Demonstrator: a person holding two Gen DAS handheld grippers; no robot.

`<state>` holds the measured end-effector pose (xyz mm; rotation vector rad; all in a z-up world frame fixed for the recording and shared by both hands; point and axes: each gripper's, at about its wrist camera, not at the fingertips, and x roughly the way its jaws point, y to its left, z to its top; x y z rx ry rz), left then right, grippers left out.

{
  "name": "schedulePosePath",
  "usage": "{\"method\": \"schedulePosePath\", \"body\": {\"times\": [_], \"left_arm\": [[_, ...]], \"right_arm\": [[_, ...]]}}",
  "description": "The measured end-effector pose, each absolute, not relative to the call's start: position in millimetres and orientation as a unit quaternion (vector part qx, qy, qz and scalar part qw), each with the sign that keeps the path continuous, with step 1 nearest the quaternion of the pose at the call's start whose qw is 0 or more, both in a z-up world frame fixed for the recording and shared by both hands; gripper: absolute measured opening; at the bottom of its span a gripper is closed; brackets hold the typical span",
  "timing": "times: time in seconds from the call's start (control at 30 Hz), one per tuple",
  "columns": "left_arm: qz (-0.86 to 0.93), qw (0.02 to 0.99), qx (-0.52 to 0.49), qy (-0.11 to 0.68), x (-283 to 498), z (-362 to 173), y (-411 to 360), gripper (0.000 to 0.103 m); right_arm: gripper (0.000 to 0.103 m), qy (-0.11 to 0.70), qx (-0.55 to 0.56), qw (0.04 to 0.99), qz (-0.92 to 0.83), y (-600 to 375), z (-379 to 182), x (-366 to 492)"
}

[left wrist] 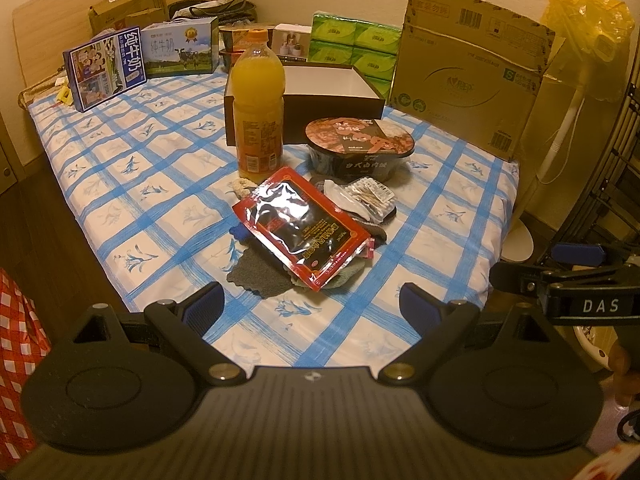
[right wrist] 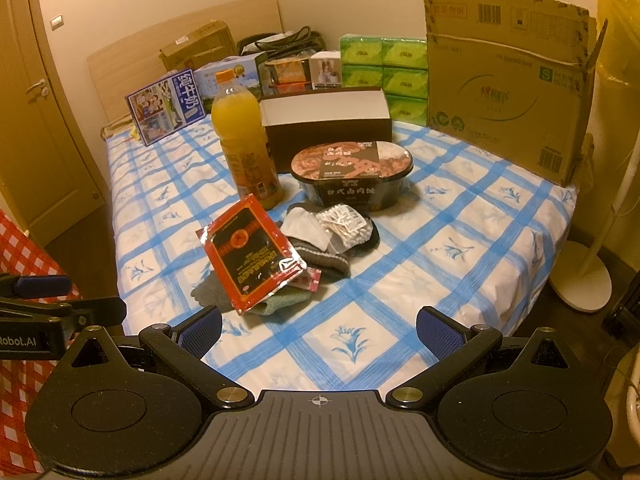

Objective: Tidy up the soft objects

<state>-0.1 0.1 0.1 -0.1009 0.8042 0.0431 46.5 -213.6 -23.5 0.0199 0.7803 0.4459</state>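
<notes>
Near the bed's front edge, a heap of soft items lies on the blue-checked sheet (left wrist: 160, 184): a dark grey cloth (left wrist: 256, 274) (right wrist: 208, 292), a pale green sock (left wrist: 344, 276) (right wrist: 280, 304) and a striped grey knit sock (right wrist: 324, 260). A red foil packet (left wrist: 300, 228) (right wrist: 250, 252) rests on top of them, and a cotton swab pack (left wrist: 368, 196) (right wrist: 346, 224) lies just behind. My left gripper (left wrist: 312, 304) hovers open in front of the heap. My right gripper (right wrist: 320, 330) is also open, beside it on the right, holding nothing.
Behind the heap stand an orange juice bottle (left wrist: 258, 108), an instant meal bowl (left wrist: 358, 148) and an open brown box (left wrist: 328, 92). Milk cartons (left wrist: 104, 68), green tissue packs (left wrist: 356, 48) and a large cardboard box (left wrist: 468, 76) line the back. A fan stand (right wrist: 584, 272) is right of the bed.
</notes>
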Motion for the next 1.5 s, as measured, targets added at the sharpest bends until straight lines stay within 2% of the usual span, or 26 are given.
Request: {"method": "schedulePosePath", "body": {"times": [0.5, 0.6, 0.7, 0.87, 0.93, 1.1, 1.33, 1.5], "left_arm": [[0.063, 0.909, -0.056, 0.409, 32.5, -23.4, 27.4, 0.093], [0.070, 0.904, -0.057, 0.417, 44.1, -32.5, 32.0, 0.090], [0.075, 0.899, -0.060, 0.427, 58.0, -45.0, 38.3, 0.088], [0.079, 0.891, -0.069, 0.442, 80.6, -63.8, 49.0, 0.086], [0.080, 0.887, -0.071, 0.449, 89.3, -72.0, 53.5, 0.085], [0.087, 0.877, -0.076, 0.466, 113.8, -96.3, 63.7, 0.075], [0.081, 0.867, -0.083, 0.484, 142.5, -126.0, 68.6, 0.073], [0.077, 0.858, -0.095, 0.498, 156.9, -144.5, 71.7, 0.071]], "right_arm": [[0.103, 0.368, 0.032, 0.897, 0.243, -212.3, -50.0, 84.9], [0.102, 0.376, 0.038, 0.891, 0.250, -208.2, -60.5, 98.6], [0.095, 0.387, 0.042, 0.884, 0.260, -202.1, -72.9, 115.1], [0.088, 0.403, 0.037, 0.873, 0.272, -187.1, -93.9, 144.9], [0.083, 0.407, 0.031, 0.869, 0.279, -179.6, -100.6, 156.1], [0.069, 0.417, 0.023, 0.858, 0.299, -160.8, -116.9, 184.0], [0.053, 0.428, 0.015, 0.844, 0.321, -140.9, -137.1, 214.8], [0.048, 0.430, 0.015, 0.840, 0.331, -133.9, -144.5, 227.7]]}}
